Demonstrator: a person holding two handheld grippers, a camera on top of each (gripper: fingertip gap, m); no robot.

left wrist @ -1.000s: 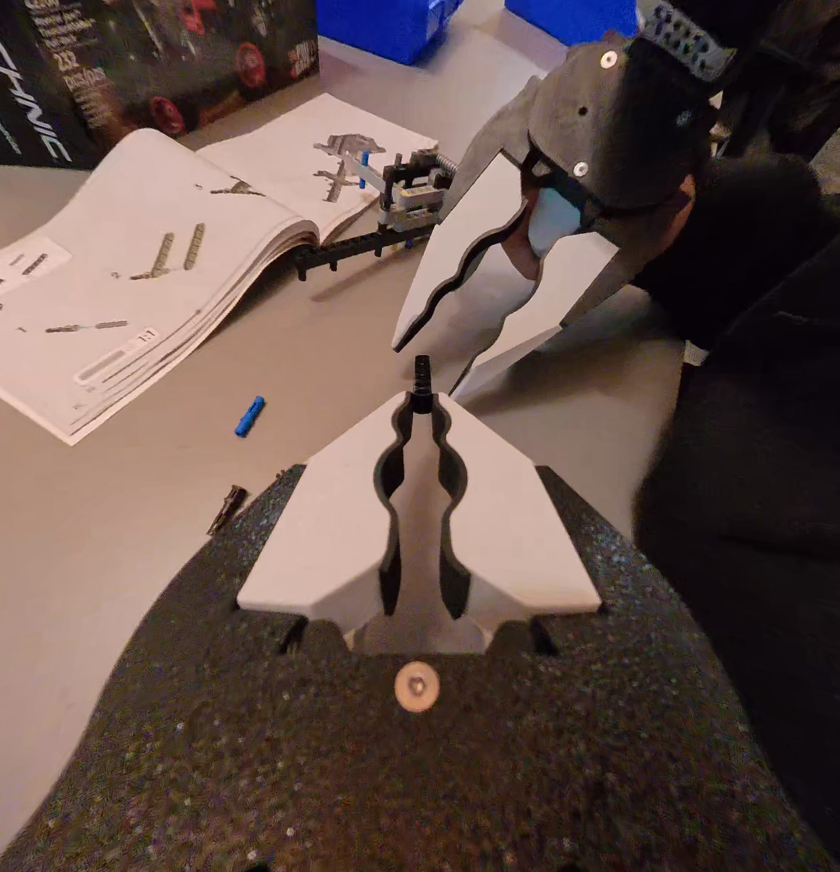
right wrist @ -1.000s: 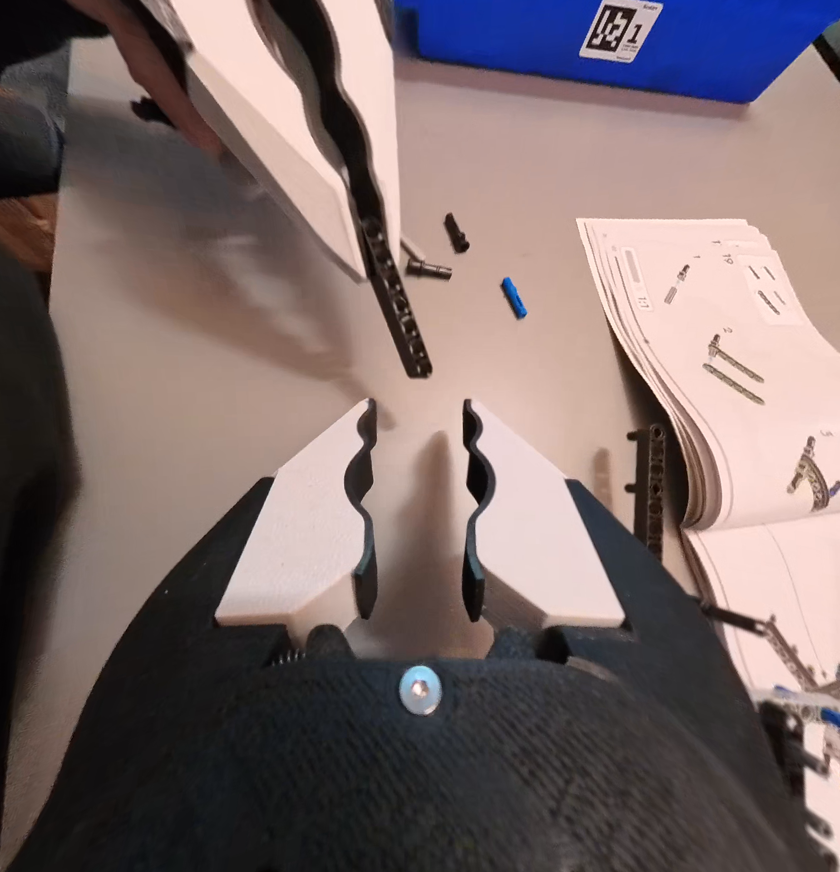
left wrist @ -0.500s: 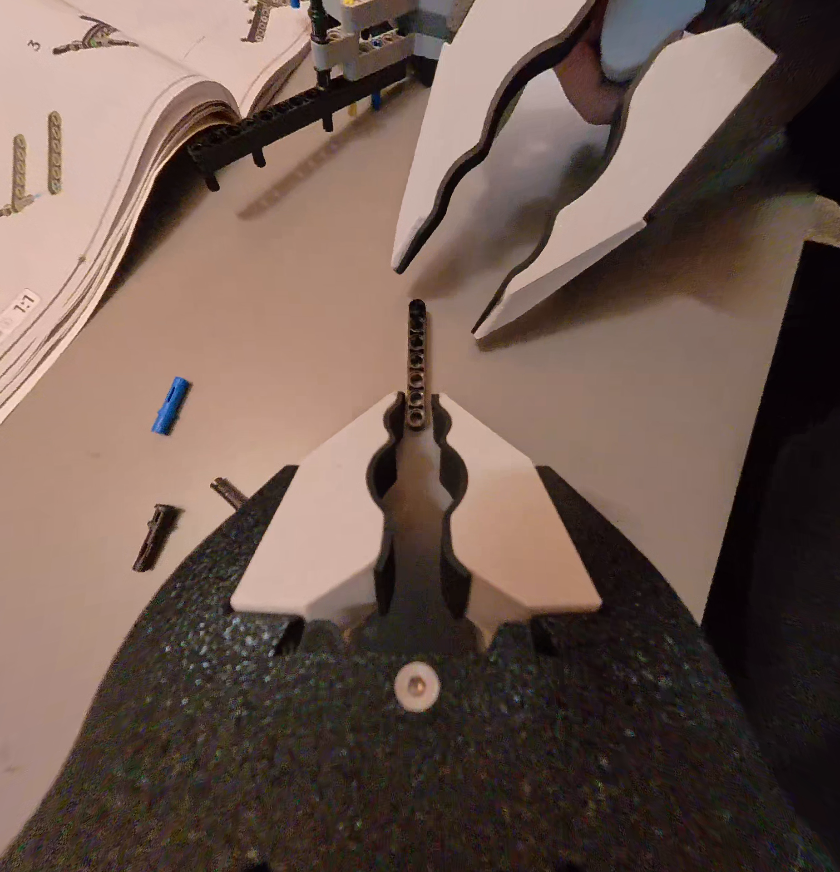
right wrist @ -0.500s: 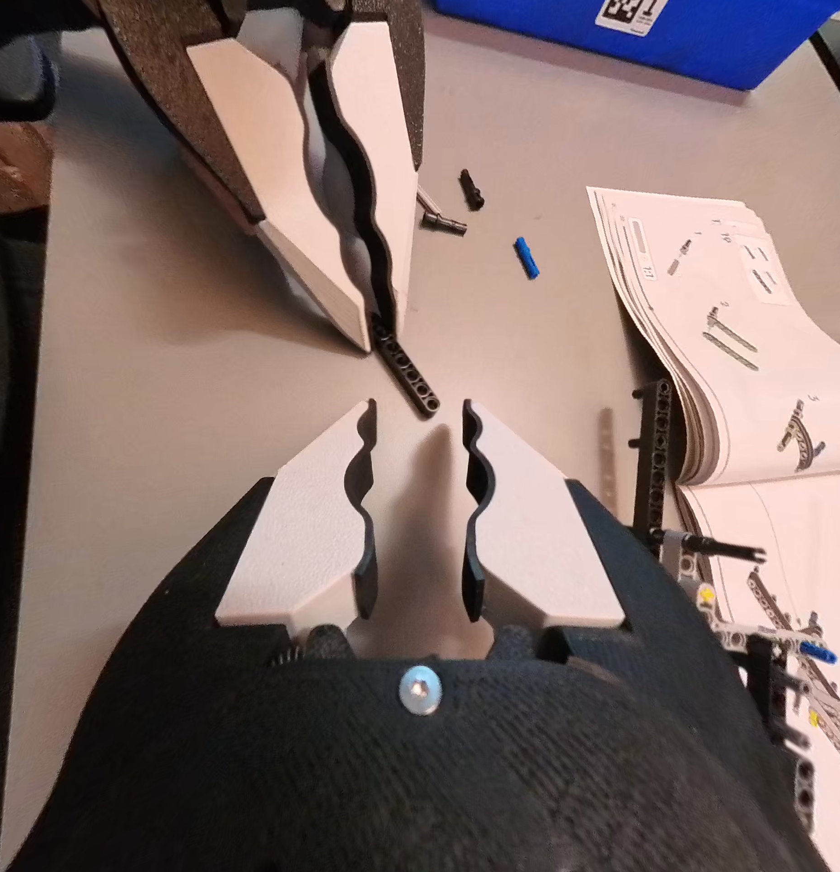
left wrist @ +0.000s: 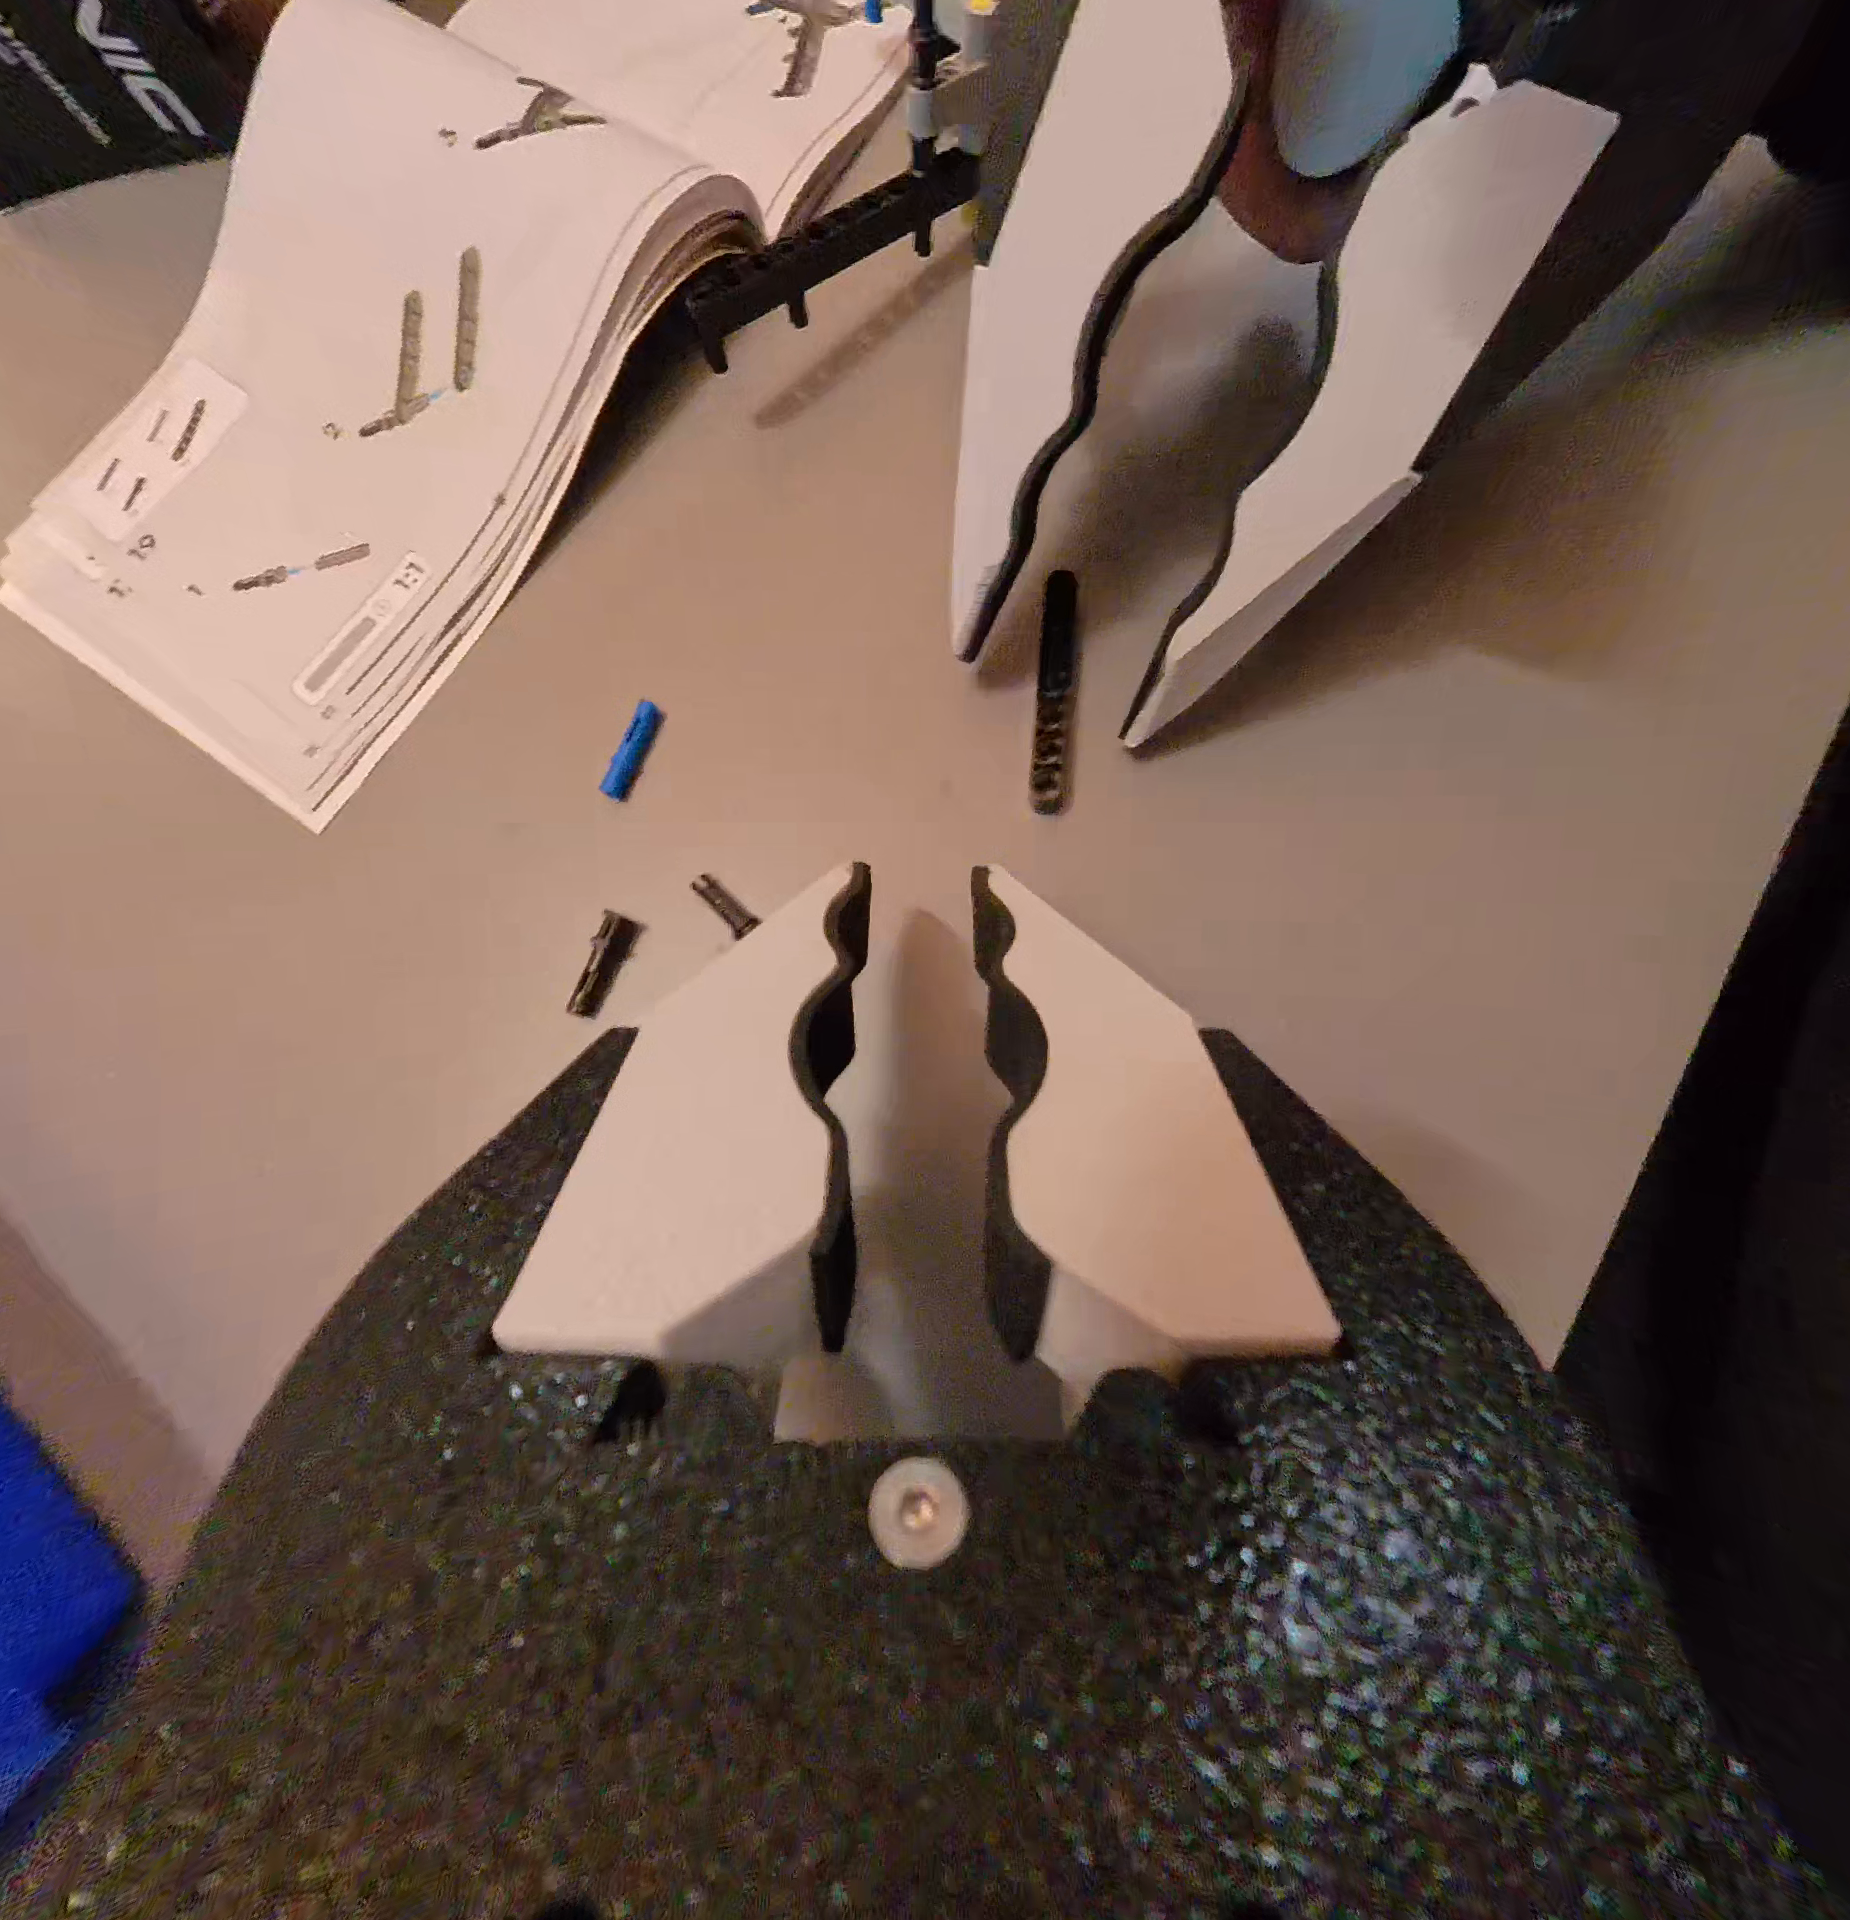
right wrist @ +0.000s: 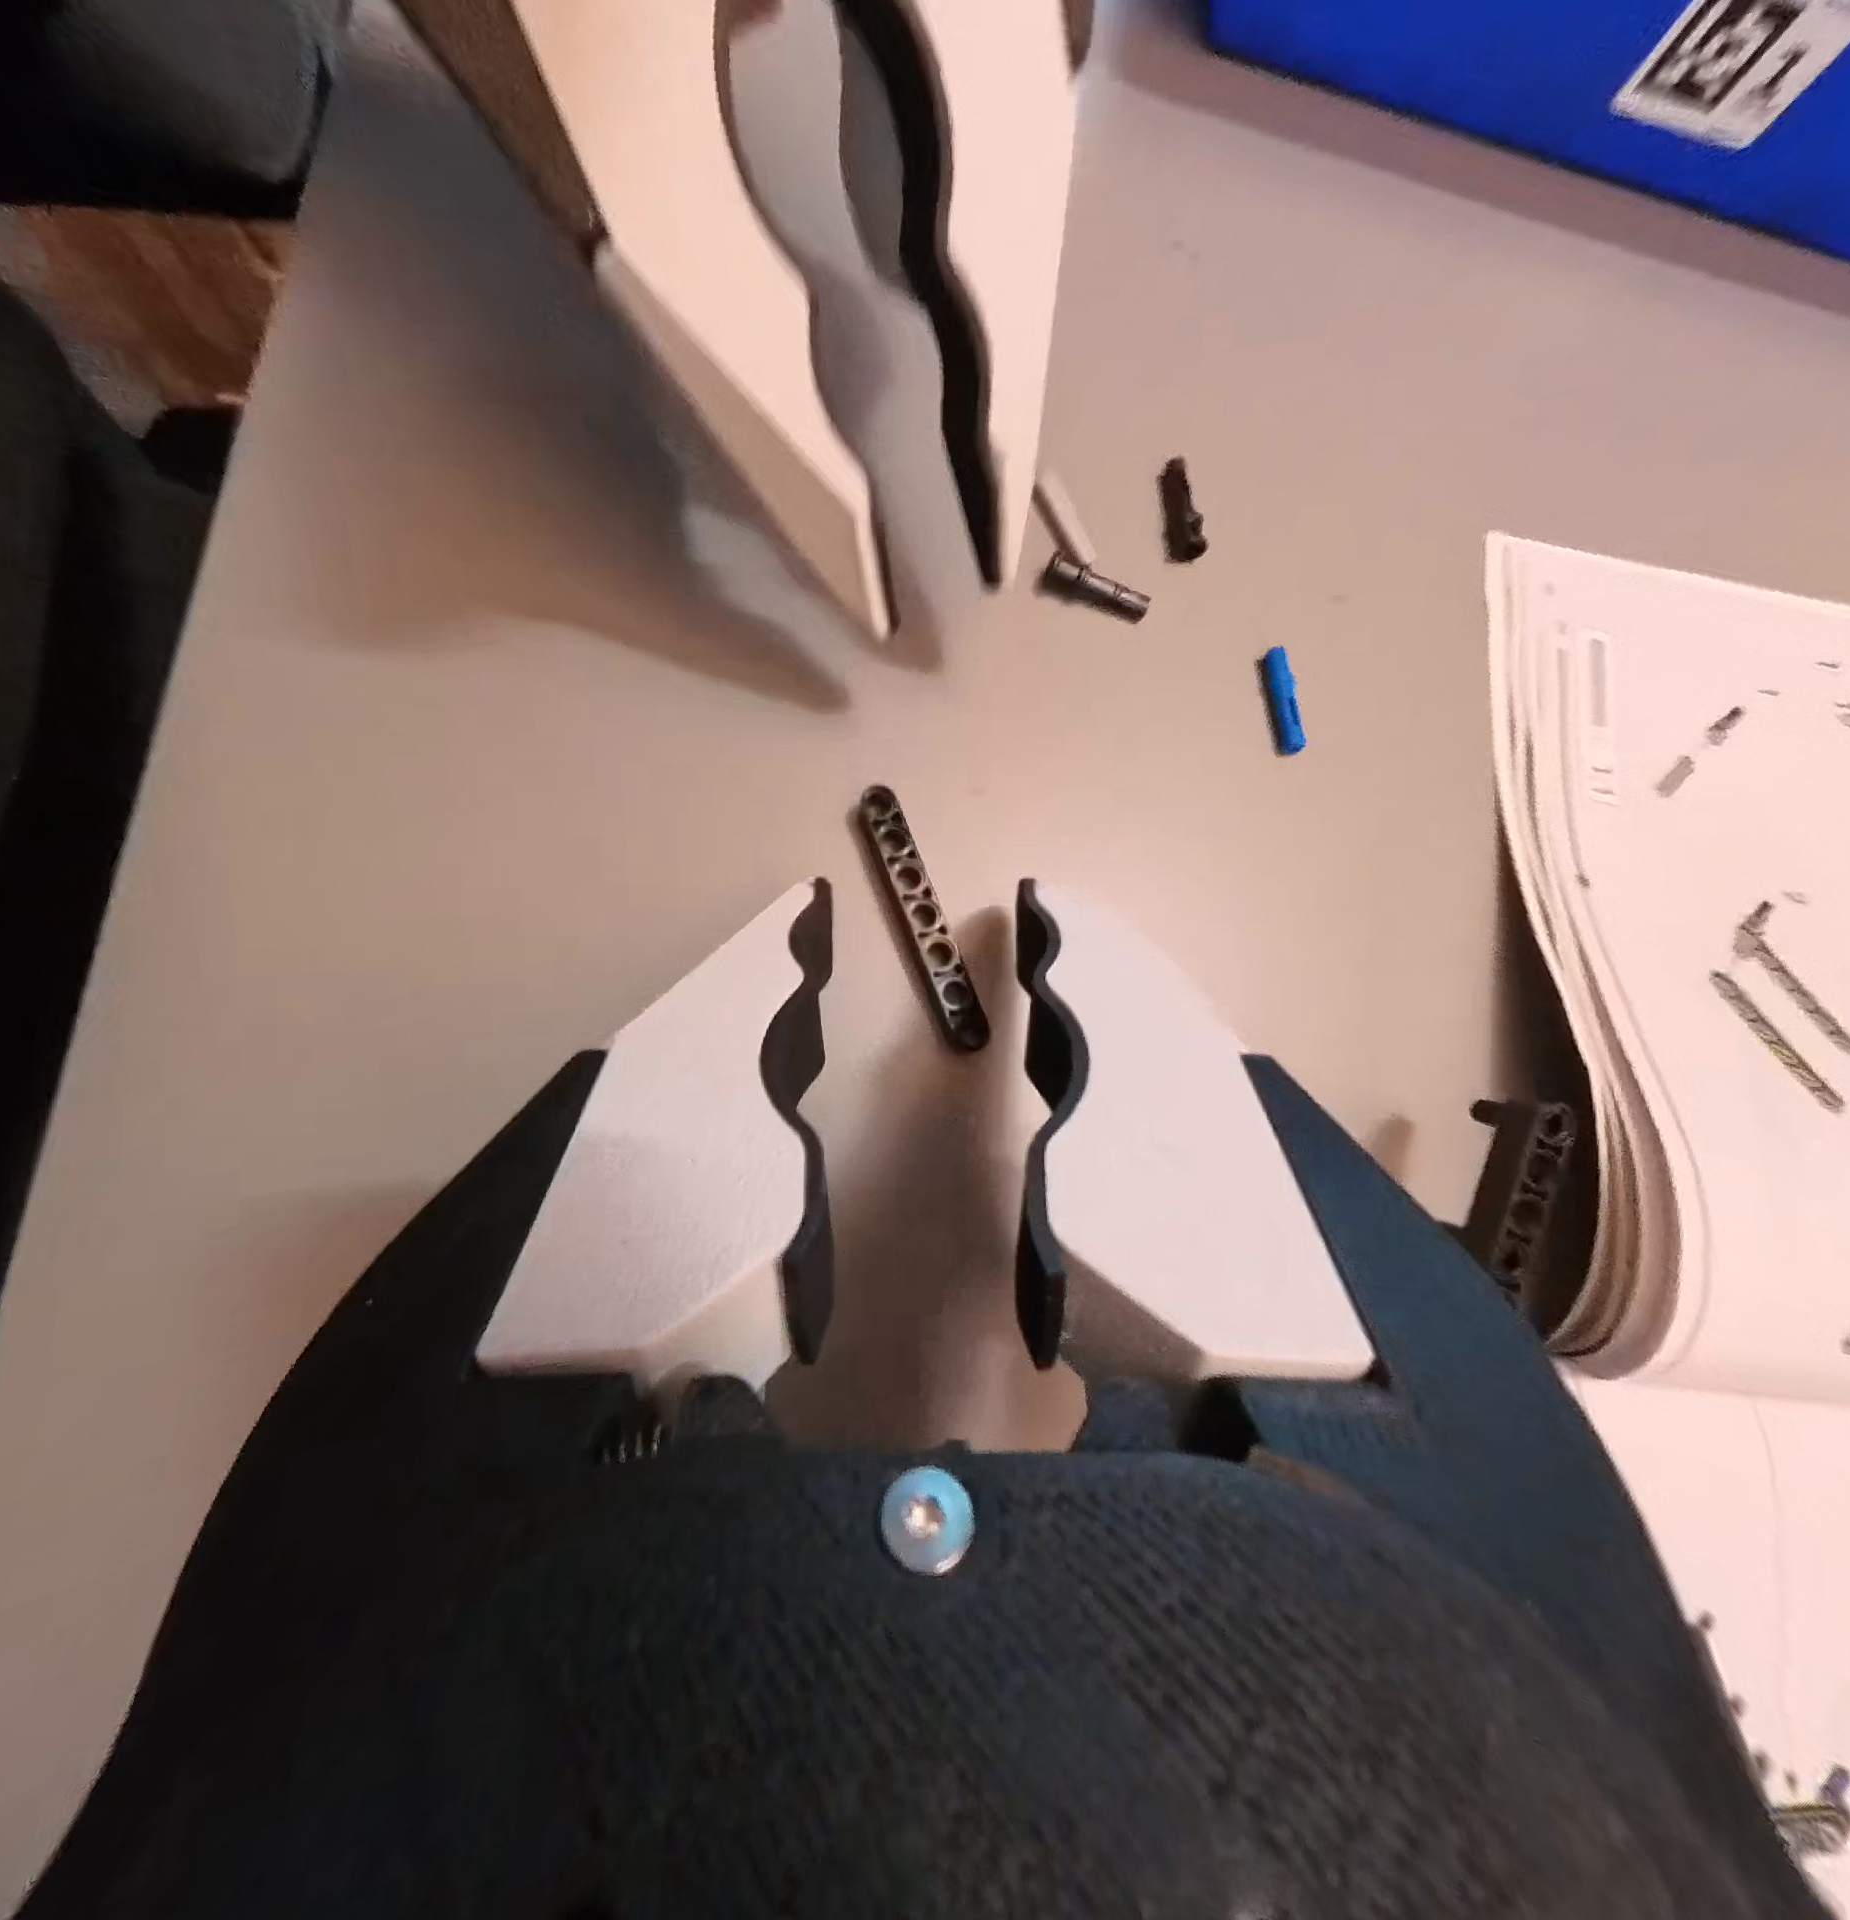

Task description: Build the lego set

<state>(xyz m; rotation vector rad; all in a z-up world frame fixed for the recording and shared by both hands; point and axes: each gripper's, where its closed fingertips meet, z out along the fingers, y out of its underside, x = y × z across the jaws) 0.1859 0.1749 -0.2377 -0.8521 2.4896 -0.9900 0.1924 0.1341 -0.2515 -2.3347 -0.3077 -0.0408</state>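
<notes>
The black perforated beam (right wrist: 923, 929) lies flat on the grey bench (right wrist: 485, 831), free of both tools. It rests between the two grippers, its near end reaching into the gap of the right gripper (right wrist: 921, 894), whose fingers (right wrist: 713, 1122) stand apart on either side without touching it. The left gripper (left wrist: 919, 878) is just short of the beam's other end, its fingers (left wrist: 713, 1122) likewise parted and holding nothing.

Beside the beam, toward the booklet, lies a small blue pin (left wrist: 630, 748). Two dark pins (left wrist: 601, 963) lie near the left gripper's tip, on the same side of the beam as the blue pin.

Past the blue pin from the beam, an open instruction booklet (left wrist: 401, 416) is spread on the bench. A longer black beam with pegs (left wrist: 817, 255) lies against its page edges, joined to a partly built assembly (left wrist: 942, 94) that is largely cropped and hidden, so its make-up cannot be told with confidence.

Beyond the pins from the beam stands a blue bin (right wrist: 1523, 94) bearing a printed marker.
</notes>
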